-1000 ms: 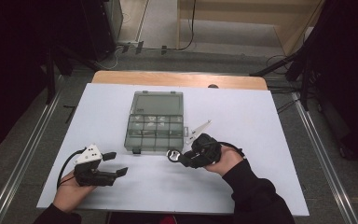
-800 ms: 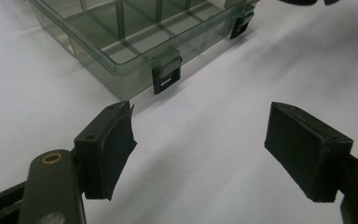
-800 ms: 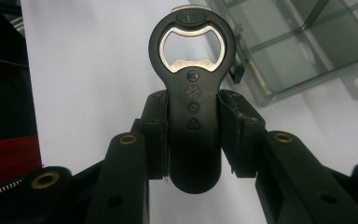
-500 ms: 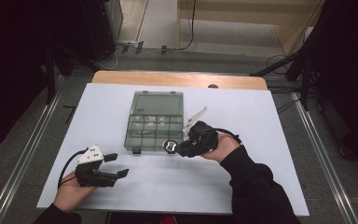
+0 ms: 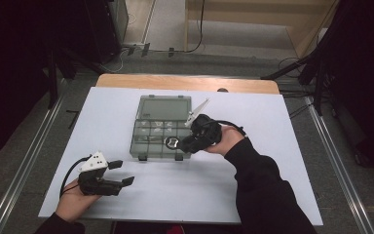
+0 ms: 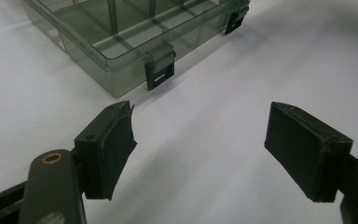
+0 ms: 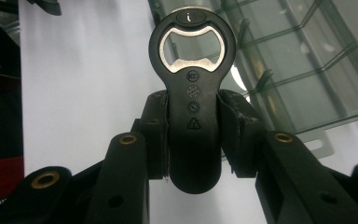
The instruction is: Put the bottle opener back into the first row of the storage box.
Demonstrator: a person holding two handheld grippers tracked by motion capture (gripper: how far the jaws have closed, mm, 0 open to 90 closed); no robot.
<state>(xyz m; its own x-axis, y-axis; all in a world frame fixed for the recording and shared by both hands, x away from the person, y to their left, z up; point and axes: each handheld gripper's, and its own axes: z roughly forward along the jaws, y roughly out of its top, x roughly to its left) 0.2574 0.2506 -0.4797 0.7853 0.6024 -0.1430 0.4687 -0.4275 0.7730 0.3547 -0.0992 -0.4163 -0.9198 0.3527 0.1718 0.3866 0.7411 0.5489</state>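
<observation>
Right gripper [image 7: 193, 140] squeezing bottle opener [image 7: 192, 98], holding it over open clear box [image 5: 160, 127]; not dropped in yet. Left gripper [image 6: 200, 149] resting wide open, holding nothing.

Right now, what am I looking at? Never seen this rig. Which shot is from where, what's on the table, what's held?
No robot: a person holds a two-jaw claw in each hand. One camera looks down from above the table; one more rides on each claw, looking along its jaws. On the white table lies a clear compartment box, lid open. The right claw is clamped on a black bottle opener, its head over the box's front compartments. The left claw rests near the table's front edge, jaws wide open, holding nothing.
</observation>
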